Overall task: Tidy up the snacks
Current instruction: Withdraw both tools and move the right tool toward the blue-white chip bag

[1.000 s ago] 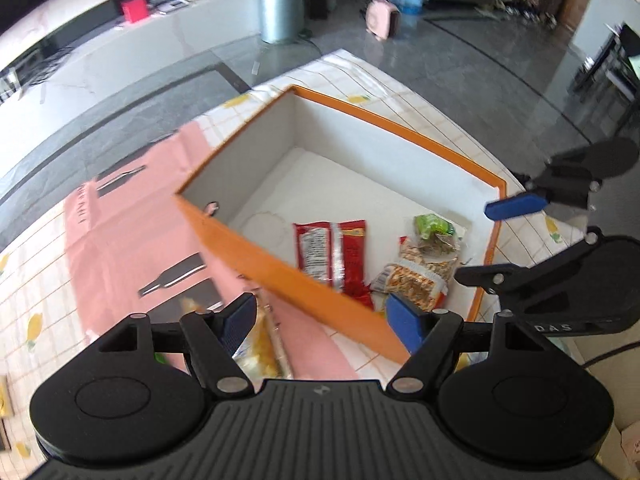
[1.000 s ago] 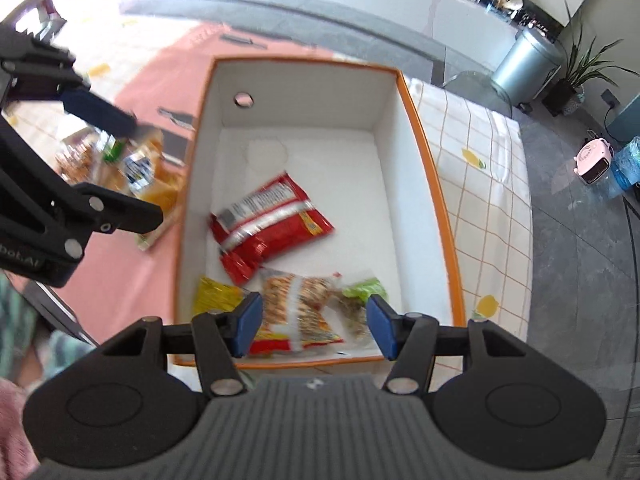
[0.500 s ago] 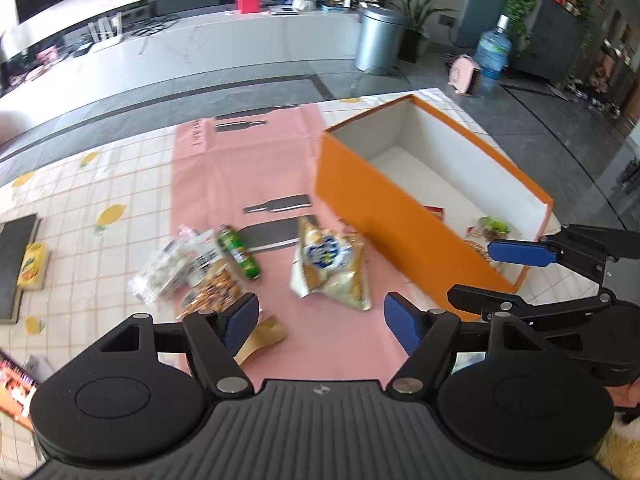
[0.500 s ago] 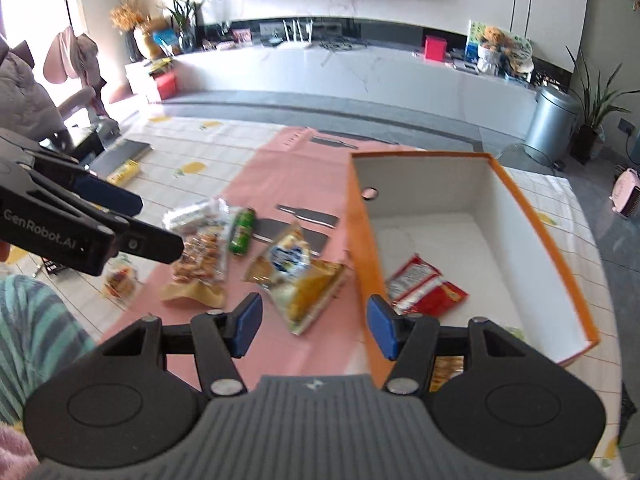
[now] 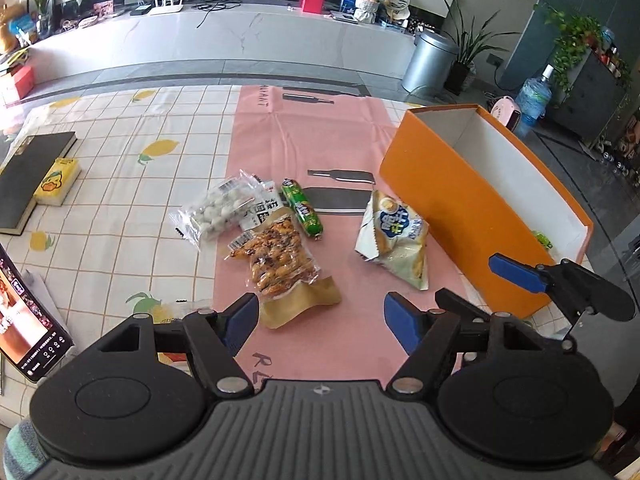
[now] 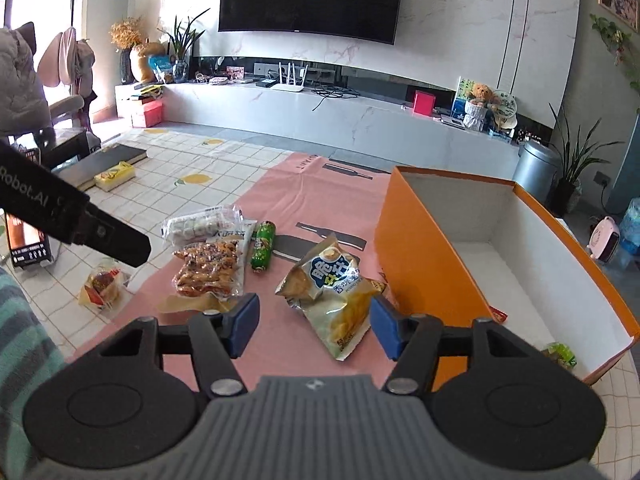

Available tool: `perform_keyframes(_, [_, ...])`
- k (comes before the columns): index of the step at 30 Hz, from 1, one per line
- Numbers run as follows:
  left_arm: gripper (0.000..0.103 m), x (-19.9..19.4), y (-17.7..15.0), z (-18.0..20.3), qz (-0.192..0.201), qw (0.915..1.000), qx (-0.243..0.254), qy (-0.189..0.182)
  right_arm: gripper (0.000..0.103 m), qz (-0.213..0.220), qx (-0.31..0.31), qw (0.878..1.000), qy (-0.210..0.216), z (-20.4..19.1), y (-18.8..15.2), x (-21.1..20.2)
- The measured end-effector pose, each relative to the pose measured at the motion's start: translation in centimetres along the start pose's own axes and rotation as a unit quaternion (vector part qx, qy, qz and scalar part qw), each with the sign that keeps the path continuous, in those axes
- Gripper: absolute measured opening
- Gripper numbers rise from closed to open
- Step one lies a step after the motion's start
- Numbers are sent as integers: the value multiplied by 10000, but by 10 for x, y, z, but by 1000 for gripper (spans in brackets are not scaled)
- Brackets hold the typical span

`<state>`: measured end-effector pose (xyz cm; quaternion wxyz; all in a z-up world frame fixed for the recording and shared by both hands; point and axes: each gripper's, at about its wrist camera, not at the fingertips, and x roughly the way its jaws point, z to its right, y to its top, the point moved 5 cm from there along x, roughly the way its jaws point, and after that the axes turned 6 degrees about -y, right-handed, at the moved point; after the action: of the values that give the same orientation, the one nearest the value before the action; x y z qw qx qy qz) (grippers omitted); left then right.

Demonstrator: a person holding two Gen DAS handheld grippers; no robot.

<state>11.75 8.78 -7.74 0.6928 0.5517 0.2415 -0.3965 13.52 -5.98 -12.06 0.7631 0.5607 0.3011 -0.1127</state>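
Several snacks lie on the pink cloth: a pale chip bag point(image 5: 394, 240) point(image 6: 332, 292), a clear nut bag point(image 5: 276, 260) point(image 6: 208, 268), a green sausage point(image 5: 302, 208) point(image 6: 262, 246) and a bag of white balls point(image 5: 216, 212) point(image 6: 196, 226). Right of them stands the orange box point(image 5: 460, 208) point(image 6: 424, 264). My left gripper point(image 5: 320, 322) hangs open and empty above the cloth, just nearer than the nut bag. My right gripper point(image 6: 314, 326) hovers over the near end of the chip bag; its jaws are opening and its pads touch nothing.
Inside the box lie a green packet point(image 6: 560, 354) and a red packet point(image 6: 498, 314). A small wrapped pastry point(image 6: 102, 284) sits left of the cloth. A black book point(image 5: 32, 168), a yellow pack point(image 5: 56, 180) and a phone point(image 5: 24, 320) occupy the left side.
Both grippers swung left, away from above the box's inside, to the loose snacks on the pink cloth. Both stayed open and empty.
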Motion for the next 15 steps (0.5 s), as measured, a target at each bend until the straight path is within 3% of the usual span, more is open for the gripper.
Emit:
perform_keyframes(8, [83,36,3,-11,-88,9998,-162,57,59,-46,-641,9978,-145,-15,-6,43])
perform_keyframes(15, [83,71,5,-29,-103,9971,-748,109,65,-98,-834,9960,-295,-10,-2,81])
